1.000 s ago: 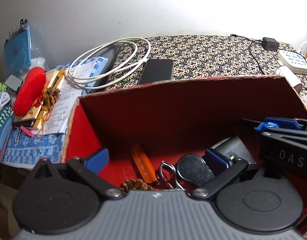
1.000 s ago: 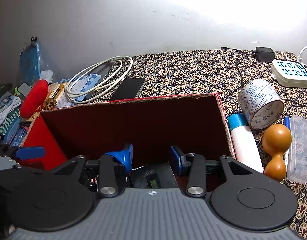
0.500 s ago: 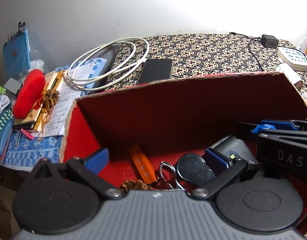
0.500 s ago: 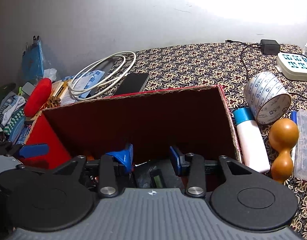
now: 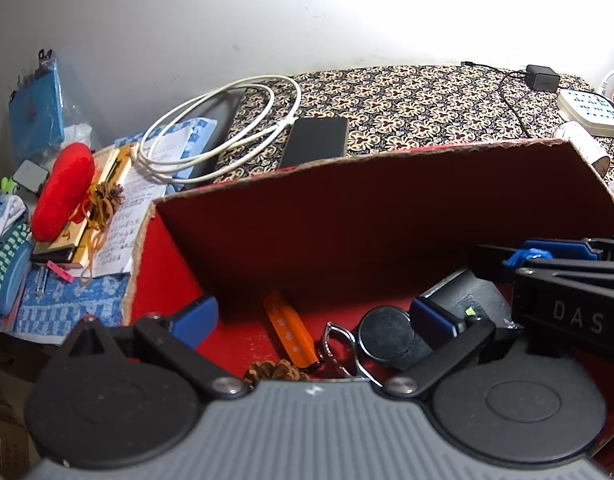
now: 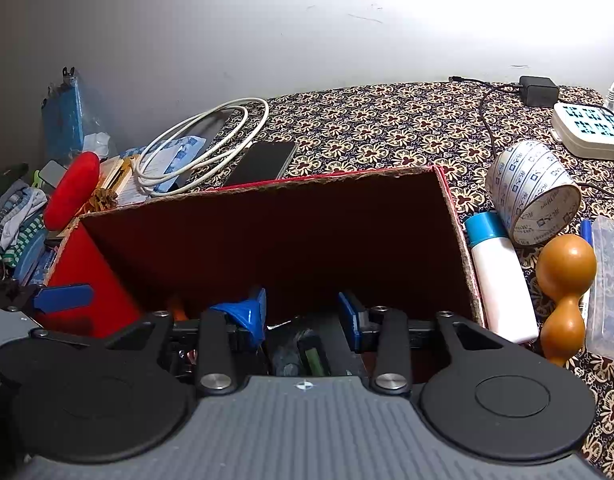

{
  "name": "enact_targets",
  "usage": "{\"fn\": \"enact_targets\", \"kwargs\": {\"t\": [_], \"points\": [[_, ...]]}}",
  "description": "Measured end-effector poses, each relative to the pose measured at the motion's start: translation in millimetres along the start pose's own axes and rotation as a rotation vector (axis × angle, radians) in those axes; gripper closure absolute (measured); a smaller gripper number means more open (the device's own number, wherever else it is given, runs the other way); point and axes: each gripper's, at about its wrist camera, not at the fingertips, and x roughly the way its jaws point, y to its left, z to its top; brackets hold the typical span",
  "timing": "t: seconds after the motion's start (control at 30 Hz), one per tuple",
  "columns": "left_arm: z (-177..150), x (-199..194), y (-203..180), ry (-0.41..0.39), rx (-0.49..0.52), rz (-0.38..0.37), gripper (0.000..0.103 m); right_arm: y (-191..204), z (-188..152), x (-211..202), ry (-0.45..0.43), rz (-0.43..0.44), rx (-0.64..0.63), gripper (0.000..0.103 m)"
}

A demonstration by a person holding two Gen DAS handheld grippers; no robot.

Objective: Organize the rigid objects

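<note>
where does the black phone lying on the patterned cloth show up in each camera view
Left wrist view: the black phone lies just above centre, behind the red box's far wall.
Right wrist view: the phone lies left of centre, again behind that wall.
Shared landmark: the white cable coil immediately left of it.

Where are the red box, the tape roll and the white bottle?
red box (image 6: 87, 276): right wrist view, outer left wall.
tape roll (image 6: 527, 180): right wrist view, printed side.
white bottle (image 6: 505, 284): right wrist view, body.

My right hand-held gripper (image 6: 303, 316) hangs in the red box (image 6: 459, 240), jaws closing on nothing. A white bottle (image 6: 503, 280) lies just right.
</note>
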Motion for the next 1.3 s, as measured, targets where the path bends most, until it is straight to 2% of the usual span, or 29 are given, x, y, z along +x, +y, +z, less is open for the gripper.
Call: {"fn": "enact_targets", "kwargs": {"t": [1.3], "points": [[0.8,1.7,0.5,0.011,-0.001,-0.011,0.001,-0.1,-0.3,1.2,0.004,0.003,0.001,0.081]]}}
